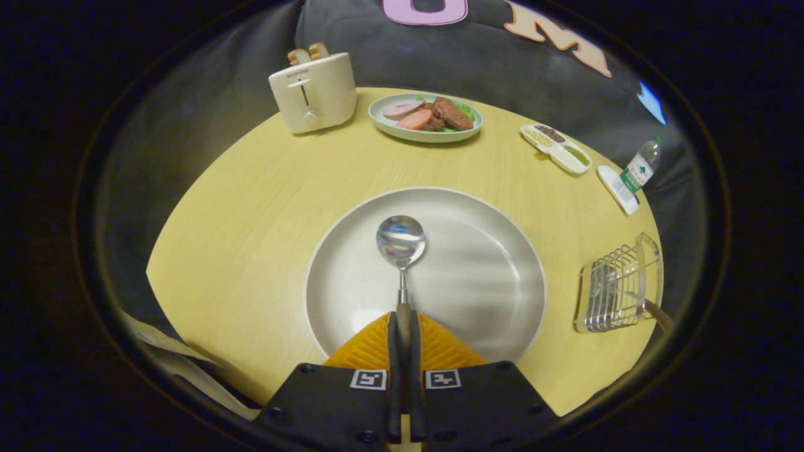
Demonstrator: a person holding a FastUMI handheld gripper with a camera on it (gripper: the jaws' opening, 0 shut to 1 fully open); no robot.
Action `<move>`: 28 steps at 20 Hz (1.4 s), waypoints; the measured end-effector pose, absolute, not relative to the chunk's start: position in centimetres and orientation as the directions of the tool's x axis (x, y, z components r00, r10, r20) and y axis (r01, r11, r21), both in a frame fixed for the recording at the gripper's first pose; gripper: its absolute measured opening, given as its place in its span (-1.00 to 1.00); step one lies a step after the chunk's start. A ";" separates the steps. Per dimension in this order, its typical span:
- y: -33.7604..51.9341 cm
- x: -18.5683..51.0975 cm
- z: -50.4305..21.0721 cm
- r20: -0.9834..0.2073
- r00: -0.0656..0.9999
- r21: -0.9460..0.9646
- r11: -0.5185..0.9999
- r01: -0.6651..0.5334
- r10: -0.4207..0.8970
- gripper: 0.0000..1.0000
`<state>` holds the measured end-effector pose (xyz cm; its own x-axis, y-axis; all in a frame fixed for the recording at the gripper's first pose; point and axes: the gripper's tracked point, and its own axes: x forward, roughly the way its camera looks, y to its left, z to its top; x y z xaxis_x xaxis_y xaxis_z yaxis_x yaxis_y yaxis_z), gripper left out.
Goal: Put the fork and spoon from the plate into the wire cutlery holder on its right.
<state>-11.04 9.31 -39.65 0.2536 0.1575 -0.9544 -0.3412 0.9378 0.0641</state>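
Spoon [401, 242], handle clamped between both fingers of the gripper [402, 321], bowl reaching forward over the middle of the big pale plate [502, 326]. Fingers closing hard together on the thin handle, hardly any gap between them. Looking lifted or just lifting, judging by the soft shadow under the bowl, though hard to say for certain whether still touching the plate.

Wire cutlery holder [612, 289] standing well off to the right of the plate, near the edge of the yellow table [251, 207]. Something metal with a wooden-looking handle already sitting inside and poking out at the lower right; probably the fork, but too small and blurred to call. No fork lying on the plate.

So, as a guess: about halfway along, first piece likely done, spoon in hand and still needing carrying right and dropping into the wire slots.

Farther off, beyond the plate: toaster [314, 91] with bread in it, a dish of sliced food [426, 116], a divided condiment tray [556, 147], a water bottle [641, 166].
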 end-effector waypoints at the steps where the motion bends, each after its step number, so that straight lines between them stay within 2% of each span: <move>1: 9.0 -11.0 -39.3 -0.956 0.244 0.072 0.940 -0.334 0.160 -0.83; 19: -2.2 -7.5 -31.3 -0.976 0.202 0.033 0.968 -0.249 0.085 -0.83; 24: -6.1 -7.0 -30.3 -0.983 0.180 -0.024 0.963 -0.267 0.026 -0.83; 28: -9.7 -5.9 -29.5 -0.985 0.169 -0.056 0.976 -0.211 -0.019 -0.83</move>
<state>-5.89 -9.72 -29.54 0.1695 -0.0195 -0.9853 -0.2112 0.9758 -0.0556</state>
